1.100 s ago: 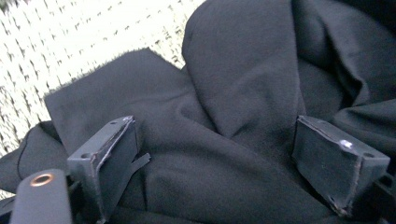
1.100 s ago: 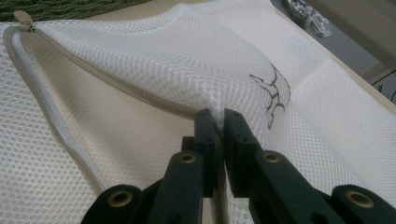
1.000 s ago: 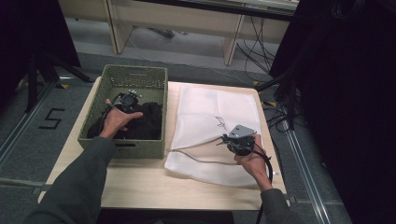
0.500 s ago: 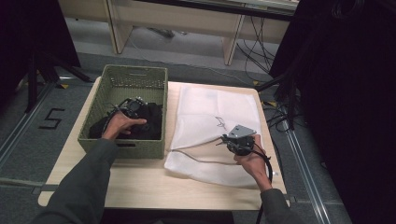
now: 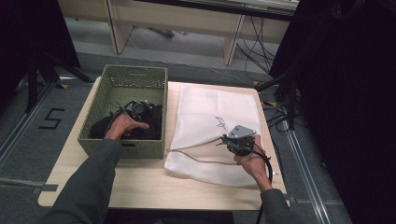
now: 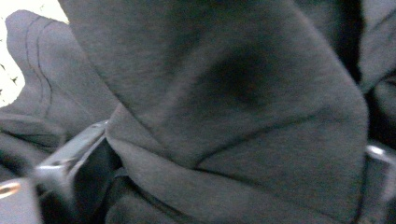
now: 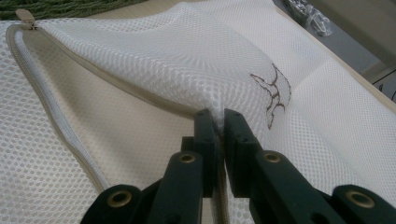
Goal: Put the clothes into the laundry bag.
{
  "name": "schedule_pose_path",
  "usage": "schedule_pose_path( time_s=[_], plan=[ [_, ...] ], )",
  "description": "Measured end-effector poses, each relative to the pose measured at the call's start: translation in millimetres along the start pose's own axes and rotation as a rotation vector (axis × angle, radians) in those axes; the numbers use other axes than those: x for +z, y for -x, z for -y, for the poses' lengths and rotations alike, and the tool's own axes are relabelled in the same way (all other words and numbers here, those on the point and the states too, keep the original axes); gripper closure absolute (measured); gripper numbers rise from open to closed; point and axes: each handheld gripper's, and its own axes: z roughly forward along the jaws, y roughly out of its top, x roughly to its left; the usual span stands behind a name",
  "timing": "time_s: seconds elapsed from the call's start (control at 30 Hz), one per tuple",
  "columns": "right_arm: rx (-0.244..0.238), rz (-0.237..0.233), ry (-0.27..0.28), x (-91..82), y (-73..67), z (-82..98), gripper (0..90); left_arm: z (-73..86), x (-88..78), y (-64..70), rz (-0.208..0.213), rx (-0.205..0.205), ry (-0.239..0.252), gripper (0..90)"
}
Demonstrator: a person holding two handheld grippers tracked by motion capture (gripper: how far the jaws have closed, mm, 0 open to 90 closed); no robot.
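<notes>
Left gripper (image 5: 139,111) gapes around the dark garment (image 6: 224,121): close deep on the fold; right gripper (image 7: 215,116) pinches the mesh bag (image 7: 154,60) rim, mouth lifted

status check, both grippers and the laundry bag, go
Left gripper down in green basket, jaws just opened wide around dark garment. Right gripper shut on mesh bag edge, lifting it. Nothing blocking.

Left gripper (image 5: 140,112) fingertips buried in dark clothing (image 5: 152,128) inside the green basket (image 5: 135,77), clothing (image 6: 224,112) blurred in the left gripper view, mesh laundry bag (image 7: 140,70) cut off by picture edges, zipper pull (image 7: 25,17) small.
</notes>
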Motion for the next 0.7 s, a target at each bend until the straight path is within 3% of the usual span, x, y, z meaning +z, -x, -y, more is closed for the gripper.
schedule_pose_path(
  time_s=[0.07,0.1,0.2,0.23,0.33,0.47,0.57,0.7],
  plan=[
    [0.002,0.005,0.002,-0.1,-0.7,0.0,85.0,-0.4,-1.9,0.3,0.003,0.001,-0.015,7.0],
    [-0.005,0.0,0.003,-0.5,0.2,0.0,85.0,-0.3,-4.2,0.0,0.01,-0.013,-0.006,18.7],
    [-0.004,-0.006,-0.005,-1.7,0.6,-0.3,85.0,-1.5,-10.8,1.5,0.011,0.026,0.001,44.3],
    [-0.004,-0.006,-0.005,-1.7,0.6,-0.3,85.0,-2.1,-13.4,1.5,0.002,0.036,0.0,44.3],
    [0.001,-0.003,-0.003,-1.5,0.4,-0.3,85.0,-2.1,-15.2,-0.7,-0.007,0.033,0.0,59.2],
    [0.006,0.002,0.001,-2.2,0.6,-0.1,85.0,0.1,-17.3,-0.1,-0.02,0.039,0.048,62.8],
    [0.014,-0.002,0.006,-1.6,1.7,-0.2,85.0,1.6,-23.4,-1.0,-0.034,0.014,0.106,65.2],
    [0.013,0.009,0.016,-1.6,1.4,-0.2,85.1,-1.8,-44.0,-2.9,-0.03,-0.014,0.194,67.3]
  ],
)
